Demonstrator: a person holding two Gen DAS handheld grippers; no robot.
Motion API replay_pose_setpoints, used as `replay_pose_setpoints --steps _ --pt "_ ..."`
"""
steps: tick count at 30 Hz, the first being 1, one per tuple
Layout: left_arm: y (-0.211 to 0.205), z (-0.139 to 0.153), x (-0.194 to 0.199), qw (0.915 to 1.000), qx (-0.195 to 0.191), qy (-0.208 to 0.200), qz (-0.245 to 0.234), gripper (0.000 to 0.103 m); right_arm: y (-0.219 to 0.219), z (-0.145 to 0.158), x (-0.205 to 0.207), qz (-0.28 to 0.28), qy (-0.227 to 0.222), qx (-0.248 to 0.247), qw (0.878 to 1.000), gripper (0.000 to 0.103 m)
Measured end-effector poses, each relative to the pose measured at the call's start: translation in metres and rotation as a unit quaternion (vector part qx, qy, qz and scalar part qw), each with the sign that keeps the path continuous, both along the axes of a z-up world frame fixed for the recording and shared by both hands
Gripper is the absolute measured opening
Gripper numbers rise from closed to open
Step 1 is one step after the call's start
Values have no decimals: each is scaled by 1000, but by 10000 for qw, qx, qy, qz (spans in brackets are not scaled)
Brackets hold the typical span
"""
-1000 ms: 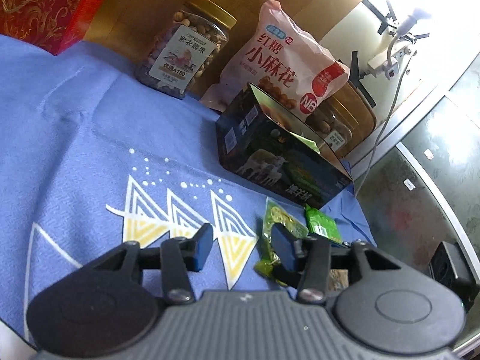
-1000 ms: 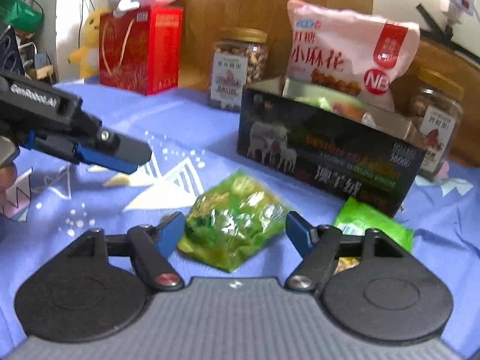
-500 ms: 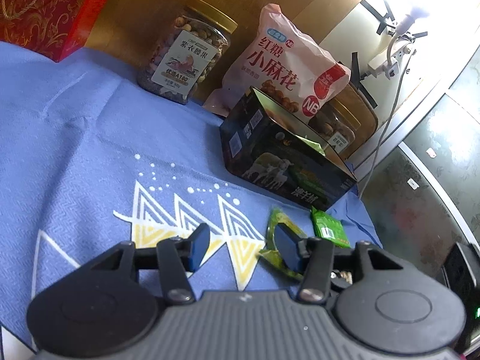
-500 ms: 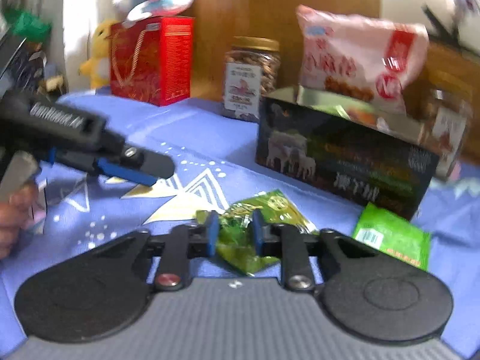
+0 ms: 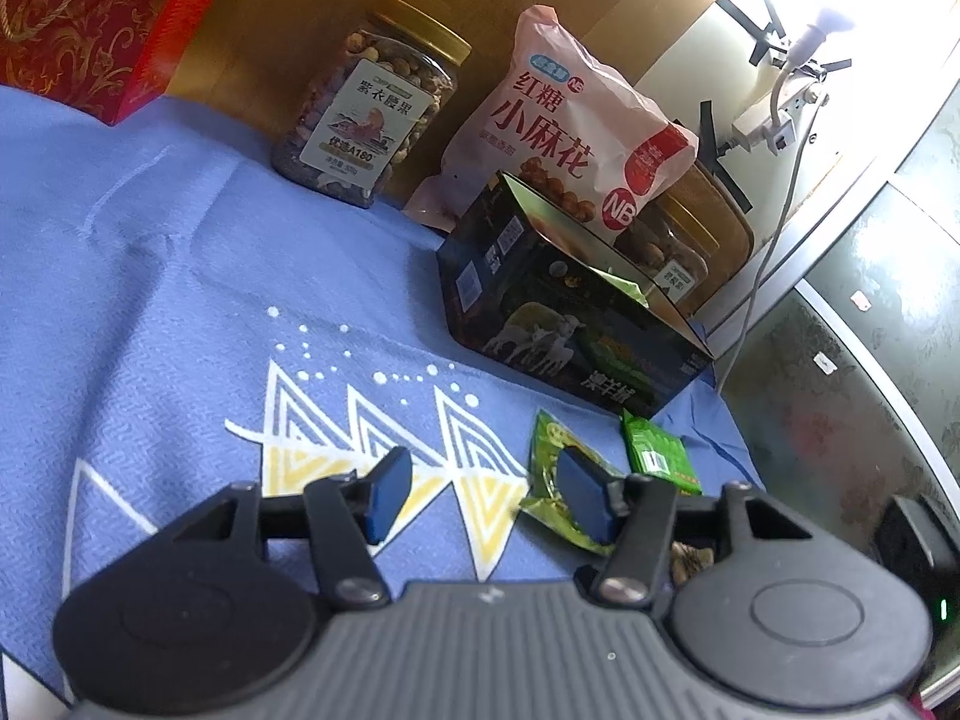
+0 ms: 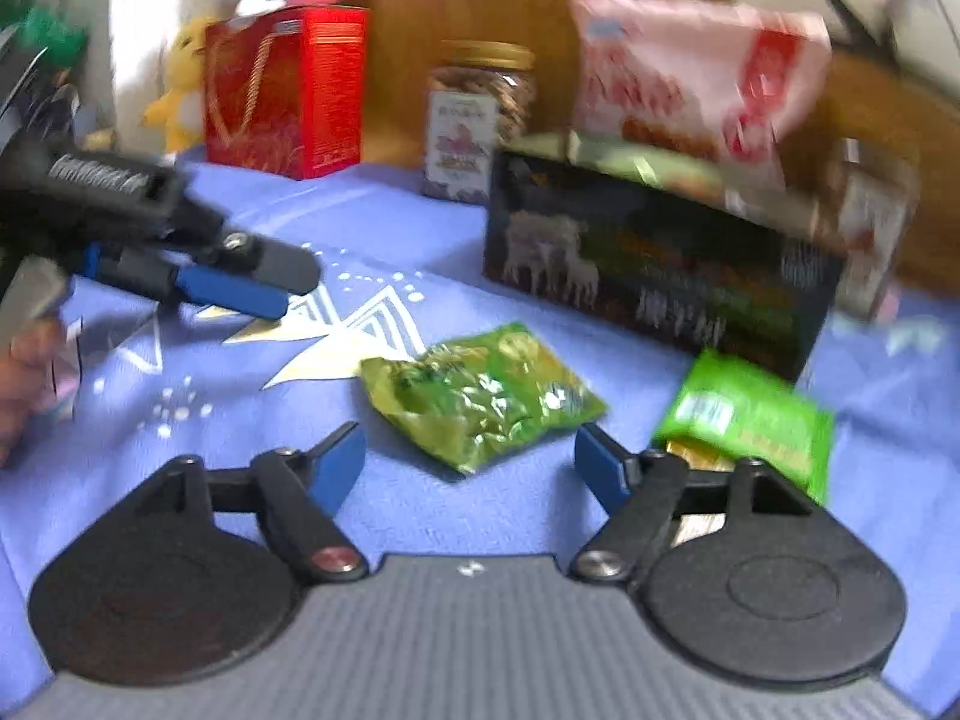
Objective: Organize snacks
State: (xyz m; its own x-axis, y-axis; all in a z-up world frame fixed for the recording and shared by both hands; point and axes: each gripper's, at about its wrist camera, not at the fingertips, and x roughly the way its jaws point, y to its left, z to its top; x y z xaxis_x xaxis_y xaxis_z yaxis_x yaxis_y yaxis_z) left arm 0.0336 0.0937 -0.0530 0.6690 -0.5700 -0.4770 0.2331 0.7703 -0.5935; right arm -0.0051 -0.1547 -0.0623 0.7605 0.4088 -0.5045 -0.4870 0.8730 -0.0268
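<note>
A crinkled yellow-green snack packet (image 6: 480, 396) lies flat on the blue cloth (image 6: 420, 516). My right gripper (image 6: 471, 468) is just in front of it with its jaws opening wide; the packet's near corner sits between the pads, untouched. A bright green packet (image 6: 750, 414) lies to the right, by the open dark box (image 6: 660, 276). My left gripper (image 5: 486, 495) hovers over the cloth, jaws opening with nothing between them. The yellow-green packet (image 5: 549, 468) is partly hidden behind its right finger. From the right wrist view, the left gripper (image 6: 240, 282) is at the left.
Behind the dark box (image 5: 570, 312) stand a pink snack bag (image 5: 576, 132), a nut jar (image 5: 372, 120) and a second jar (image 5: 678, 252). A red gift bag (image 6: 288, 90) and plush toys stand at the back left. The table edge drops away on the right (image 5: 738, 450).
My right gripper's jaws closed at the yellow-green packet half a second ago and have sprung wide again; the packet lies on the cloth. The left jaws have widened a little.
</note>
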Motion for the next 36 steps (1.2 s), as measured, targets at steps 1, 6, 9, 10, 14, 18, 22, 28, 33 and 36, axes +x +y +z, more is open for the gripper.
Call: replay_pose_setpoints --steps 1,6,9,10,14,18,22,28,33,36 --pt "-1 0 0 10000 6 -1 -2 55 -4 0 4 -16 90 167 9998 68" --pt "-1 0 1 10000 26 -8 4 55 -1 3 9 5 127 266 9996 2" --pt "-1 0 1 10000 26 -9 4 55 6 1 5 -44 -54 140 9999 2" --pt "-1 0 1 10000 22 -11 0 55 6 0 4 -51 -104 88 9999 2" --pt "0 0 1 10000 2 -23 -4 55 10 1 3 -41 -270 -95 9996 2" --pt "2 0 1 10000 -43 -36 15 55 10 6 5 -54 -367 -116 9992 3" --pt "5 0 0 9999 -124 -59 69 55 15 14 6 -8 -578 -184 9982 3" --pt "10 1 -1 9995 -244 -88 160 57 27 23 11 125 -803 -286 9963 4" --pt "15 1 -1 9990 -356 -112 265 57 38 30 18 248 -983 -381 9941 6" --pt "21 1 -1 9984 -412 -103 381 57 47 33 26 357 -1019 -431 9932 6"
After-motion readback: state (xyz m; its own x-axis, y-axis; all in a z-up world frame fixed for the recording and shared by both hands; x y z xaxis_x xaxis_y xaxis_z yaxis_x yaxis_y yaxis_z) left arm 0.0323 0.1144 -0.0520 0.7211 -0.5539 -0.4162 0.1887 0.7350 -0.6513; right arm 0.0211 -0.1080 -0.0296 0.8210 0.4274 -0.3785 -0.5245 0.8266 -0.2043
